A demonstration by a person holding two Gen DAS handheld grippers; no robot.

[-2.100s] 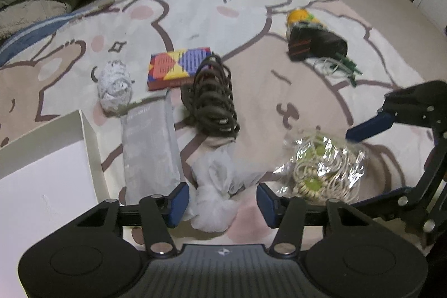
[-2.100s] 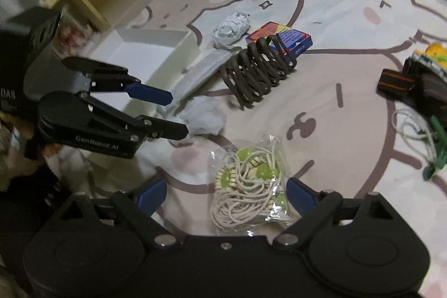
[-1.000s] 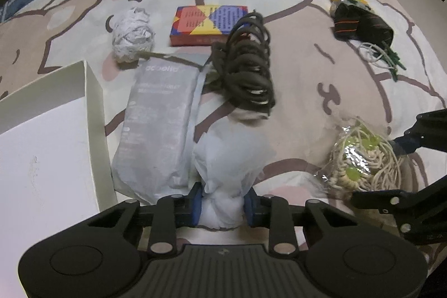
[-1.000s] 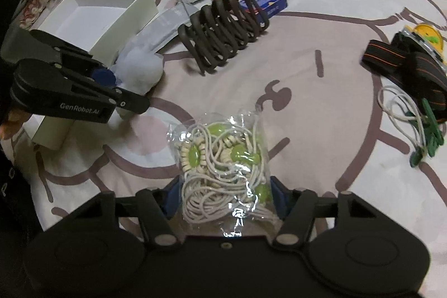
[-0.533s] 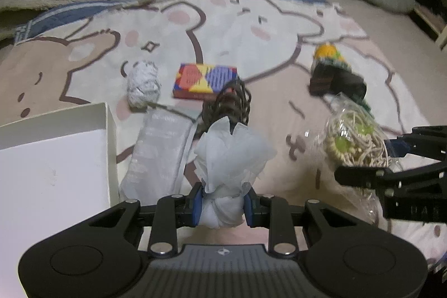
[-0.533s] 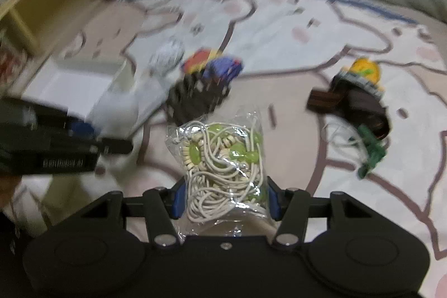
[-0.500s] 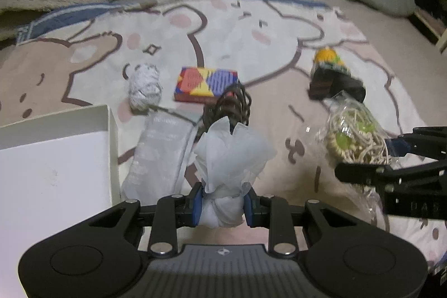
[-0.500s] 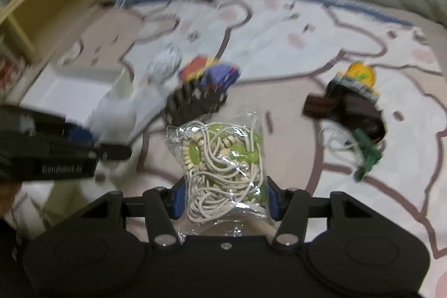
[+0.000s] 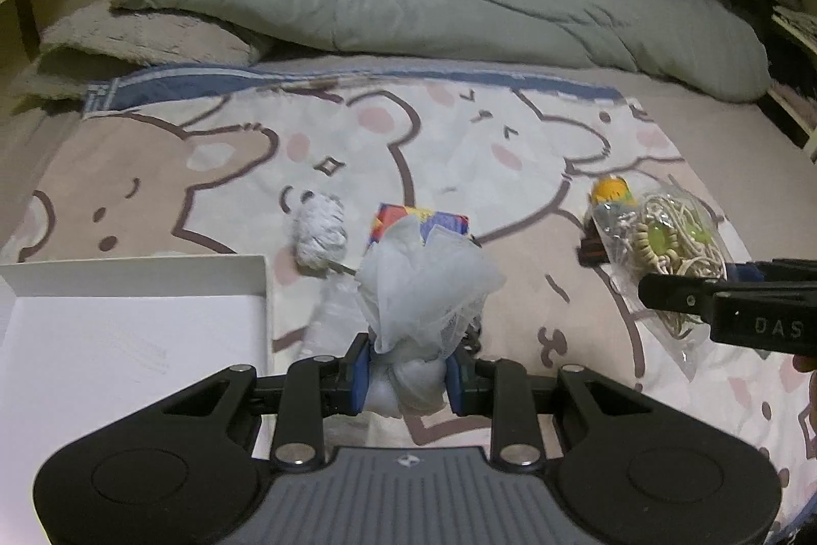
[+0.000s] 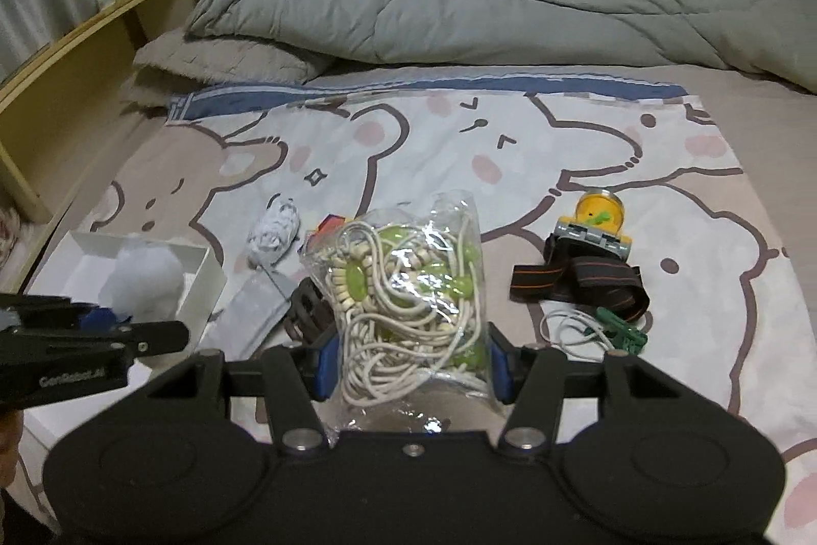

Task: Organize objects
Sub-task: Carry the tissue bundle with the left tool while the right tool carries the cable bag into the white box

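Held, both lifted for boxing, I judge: my left gripper [image 9: 407, 379] clamps the white bag [image 9: 426, 284]; my right gripper [image 10: 411, 358] clamps the cord bag [image 10: 408, 289]. Box [image 9: 127, 340] lies left of left gripper.

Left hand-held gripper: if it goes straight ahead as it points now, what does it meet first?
Probably the colourful box on the bedsheet, directly beyond the white mesh bundle the left hand-held gripper holds. Depth is unclear; the bundle hides what lies nearer.

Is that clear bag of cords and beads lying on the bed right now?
No, the right gripper is clamped on the clear bag of cords and beads, holding it above the bedsheet.
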